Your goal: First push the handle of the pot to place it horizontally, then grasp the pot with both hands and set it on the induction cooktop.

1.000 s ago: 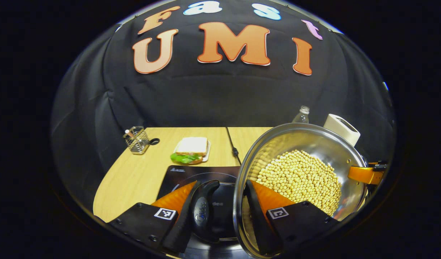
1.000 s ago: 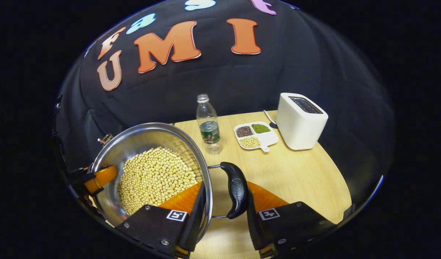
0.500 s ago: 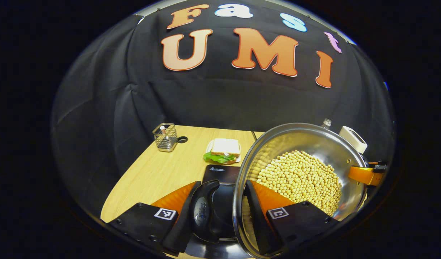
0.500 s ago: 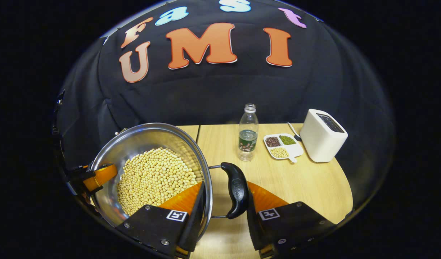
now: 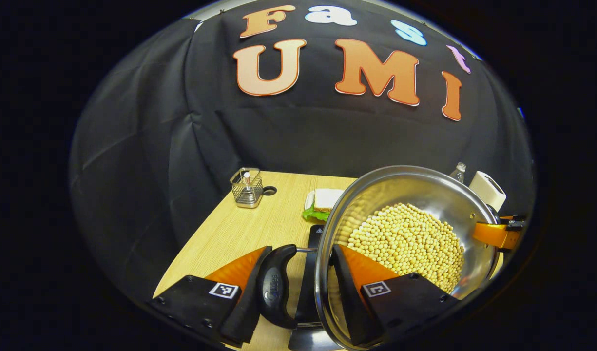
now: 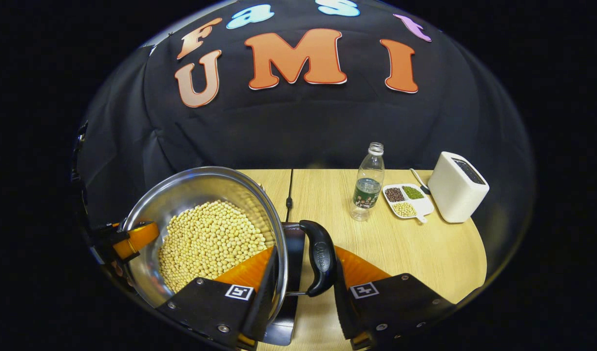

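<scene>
Setting: black-cloth booth; light wooden table [image 6: 405,248].

Pot [image 5: 425,187]: steel, filled with pale beans [image 5: 405,241], carried between both grippers.

Left gripper [image 5: 298,287]: clamped on the pot's left side, one finger outside the black loop handle [image 5: 275,285], the other inside the pot wall.

Right gripper [image 6: 303,287]: gripping likewise, one finger inside the rim, the other against the right loop handle [image 6: 320,258].

Induction cooktop [image 6: 291,273]: black, directly beneath both grippers' fingers, under the pot's edge.

Ahead of the left gripper: wire basket [image 5: 247,189], sandwich [image 5: 322,202].

Ahead-right of the right gripper: water bottle [image 6: 367,183], sectioned dish [image 6: 406,200] of beans, white toaster [image 6: 456,186].
</scene>
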Demonstrator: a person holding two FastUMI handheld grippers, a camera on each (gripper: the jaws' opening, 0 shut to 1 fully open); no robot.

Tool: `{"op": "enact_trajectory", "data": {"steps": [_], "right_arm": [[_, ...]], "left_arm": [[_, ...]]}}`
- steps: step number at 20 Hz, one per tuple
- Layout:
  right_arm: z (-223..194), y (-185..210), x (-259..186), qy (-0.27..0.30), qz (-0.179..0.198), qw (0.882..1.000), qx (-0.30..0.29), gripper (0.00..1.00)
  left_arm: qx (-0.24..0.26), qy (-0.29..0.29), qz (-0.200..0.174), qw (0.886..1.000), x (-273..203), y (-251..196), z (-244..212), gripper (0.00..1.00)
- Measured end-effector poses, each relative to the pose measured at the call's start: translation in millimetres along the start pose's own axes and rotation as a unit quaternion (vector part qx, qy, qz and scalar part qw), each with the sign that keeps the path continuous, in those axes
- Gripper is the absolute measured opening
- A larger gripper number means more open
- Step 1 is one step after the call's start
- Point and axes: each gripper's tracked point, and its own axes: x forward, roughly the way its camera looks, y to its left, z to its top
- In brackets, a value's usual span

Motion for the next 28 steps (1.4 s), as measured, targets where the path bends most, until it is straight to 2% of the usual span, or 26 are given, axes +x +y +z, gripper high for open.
{"op": "enact_trajectory", "data": {"steps": [1, 7, 8, 14, 23, 25, 26, 27, 28], "right_arm": [[-2, 1, 5, 0.005, -0.001, 1.0, -0.002, 0.58], [-23, 1, 31, 0.035, -0.003, 0.999, -0.002, 0.58], [-25, 1, 35, 0.04, -0.003, 0.999, -0.004, 0.58], [-33, 3, 53, 0.053, -0.002, 0.999, -0.005, 0.58], [-46, 1, 72, 0.071, -0.003, 0.997, -0.007, 0.58], [-48, -1, 75, 0.072, -0.002, 0.997, -0.004, 0.58], [-49, -1, 77, 0.073, -0.001, 0.997, -0.002, 0.58], [-52, -1, 79, 0.075, -0.001, 0.997, -0.001, 0.58], [-52, -2, 82, 0.074, 0.001, 0.997, 0.0, 0.58]], "left_arm": [[-0.002, 0.007, -0.001, 1.0, 4, 1, -5, 0.77], [-0.007, 0.047, -0.004, 0.999, 33, 1, -31, 0.75], [-0.004, 0.052, -0.004, 0.999, 36, 0, -35, 0.78], [-0.006, 0.067, -0.001, 0.998, 53, 2, -48, 0.78], [-0.014, 0.088, -0.001, 0.996, 59, -3, -58, 0.78], [-0.016, 0.088, -0.001, 0.996, 60, -3, -59, 0.76], [-0.019, 0.088, -0.003, 0.996, 60, -4, -59, 0.78], [-0.024, 0.091, -0.004, 0.996, 60, -3, -60, 0.75], [-0.025, 0.089, -0.005, 0.996, 58, -4, -55, 0.78]]}}
